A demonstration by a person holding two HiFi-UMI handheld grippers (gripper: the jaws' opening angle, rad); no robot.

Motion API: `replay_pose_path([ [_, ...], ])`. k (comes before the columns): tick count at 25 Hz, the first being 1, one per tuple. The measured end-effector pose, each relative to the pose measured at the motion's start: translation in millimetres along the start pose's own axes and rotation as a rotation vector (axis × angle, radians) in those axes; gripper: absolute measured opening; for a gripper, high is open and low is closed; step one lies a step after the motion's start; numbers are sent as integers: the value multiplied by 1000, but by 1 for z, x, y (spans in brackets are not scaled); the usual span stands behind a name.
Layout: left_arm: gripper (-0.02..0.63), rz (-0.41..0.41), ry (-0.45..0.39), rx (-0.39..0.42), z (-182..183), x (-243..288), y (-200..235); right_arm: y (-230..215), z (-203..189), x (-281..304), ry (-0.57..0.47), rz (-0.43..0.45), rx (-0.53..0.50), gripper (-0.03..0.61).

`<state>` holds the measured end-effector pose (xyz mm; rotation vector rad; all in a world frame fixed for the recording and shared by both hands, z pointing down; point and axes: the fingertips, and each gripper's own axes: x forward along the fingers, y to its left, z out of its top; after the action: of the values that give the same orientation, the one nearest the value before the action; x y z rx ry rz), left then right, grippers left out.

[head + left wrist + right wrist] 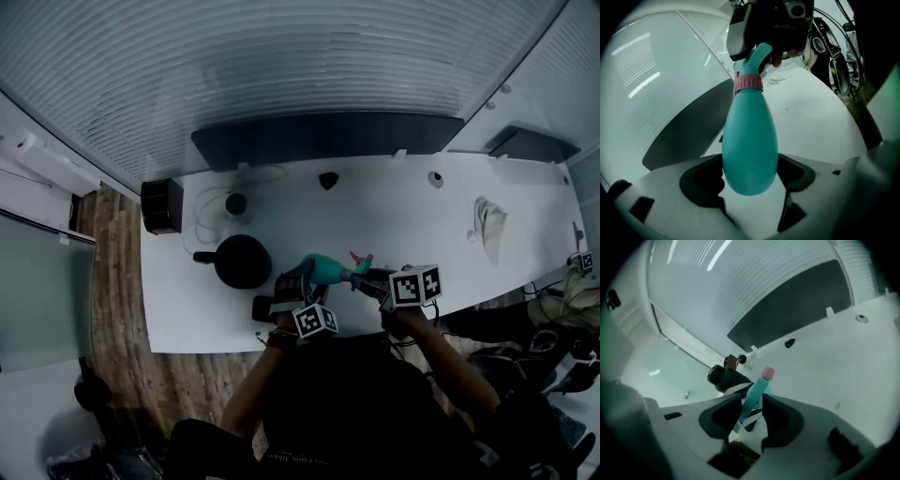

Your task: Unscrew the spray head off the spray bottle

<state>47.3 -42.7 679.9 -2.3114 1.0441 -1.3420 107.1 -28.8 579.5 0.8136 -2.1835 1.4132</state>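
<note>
Left tongs clamp the spray bottle low, while right tongs stand open around the spray head.

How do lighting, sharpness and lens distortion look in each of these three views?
Head view: dim and soft, the person nearly black, the table edges bowed. Left gripper view: strong fisheye, dark corners, spray bottle sharp and evenly lit. Right gripper view: fisheye too, greenish cast, light streaks on the ribbed wall, spray head small but clear.

Left gripper, fingers clamped on the spray bottle; right gripper opposite, fingers parted about the spray head, both angled downward.
</note>
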Motion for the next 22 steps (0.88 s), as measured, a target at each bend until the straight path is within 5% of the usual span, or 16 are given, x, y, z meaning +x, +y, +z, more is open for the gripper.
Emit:
replay_pose_path([
  [5, 359, -125, -56, -91, 6, 0, -14, 13, -8, 3, 163, -82, -445, 117],
  [10, 359, -299, -183, -120, 21, -9, -38, 19, -25, -10, 465, -178, -1160, 94],
  [16, 359, -551, -387, -105, 47, -40, -60, 35, -48, -35, 732, -95, -1831, 89],
  [22, 359, -530, -491, -216, 53, -48, -52, 53, -42, -32, 651, -79, -1974, 91],
])
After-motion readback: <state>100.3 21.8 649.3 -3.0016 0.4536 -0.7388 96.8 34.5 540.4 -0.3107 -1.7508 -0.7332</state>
